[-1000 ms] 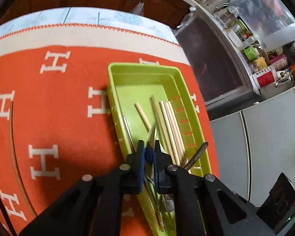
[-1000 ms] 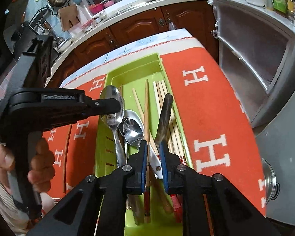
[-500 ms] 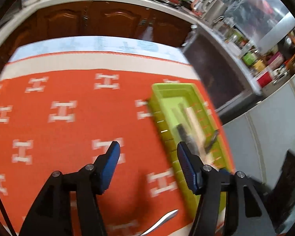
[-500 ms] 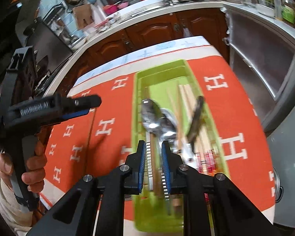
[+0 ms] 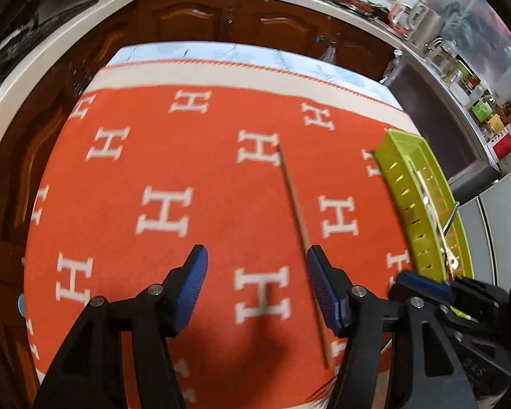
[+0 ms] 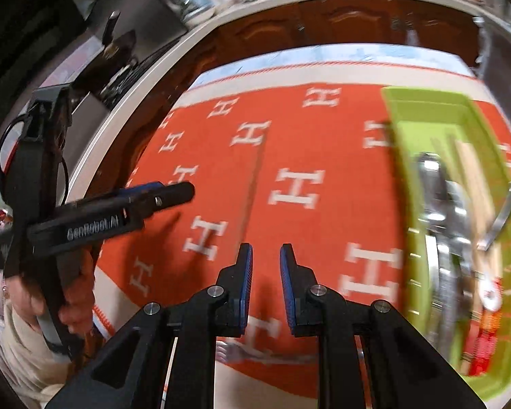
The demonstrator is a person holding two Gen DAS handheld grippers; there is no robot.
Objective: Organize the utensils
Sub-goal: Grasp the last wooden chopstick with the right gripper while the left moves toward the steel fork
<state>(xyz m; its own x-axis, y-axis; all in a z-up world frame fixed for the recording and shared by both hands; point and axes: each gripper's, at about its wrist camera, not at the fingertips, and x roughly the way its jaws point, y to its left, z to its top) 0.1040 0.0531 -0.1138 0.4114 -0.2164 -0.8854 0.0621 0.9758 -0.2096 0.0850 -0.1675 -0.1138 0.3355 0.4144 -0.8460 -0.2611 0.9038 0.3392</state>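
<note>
From the left wrist, I had my left gripper [image 5: 257, 291] hanging released over the orange cloth [image 5: 153, 156], its blue pads wide apart with nothing between them; a single loose chopstick [image 5: 294, 204] lay on the cloth, running from about twelve o'clock down past the inner edge of the right-hand pad toward five o'clock, close beside that pad though I could not tell whether it touched; the green tray [image 5: 397, 184] sat off at three o'clock, with metal handles and a pale stick just visible over its slotted wall; the right gripper's body crowded the corner at four o'clock.

From the right wrist, my right gripper [image 6: 265, 286] stood narrowly parted with bare cloth showing in the gap, so it was grasping nothing; the same chopstick [image 6: 252, 191] lay straight ahead at twelve o'clock, a little left of the gap; the tray [image 6: 426, 112] filled two to four o'clock, holding spoons [image 6: 439, 184], wooden chopsticks [image 6: 473, 170] and a grey handle, all smeared by blur; the left gripper [image 6: 173, 191], held in a hand [image 6: 75, 289], reached in from nine o'clock.

I judged the step to be fetching that stray chopstick; next I needed to straddle it with one claw, clench, and carry it to the tray beside its fellows.
</note>
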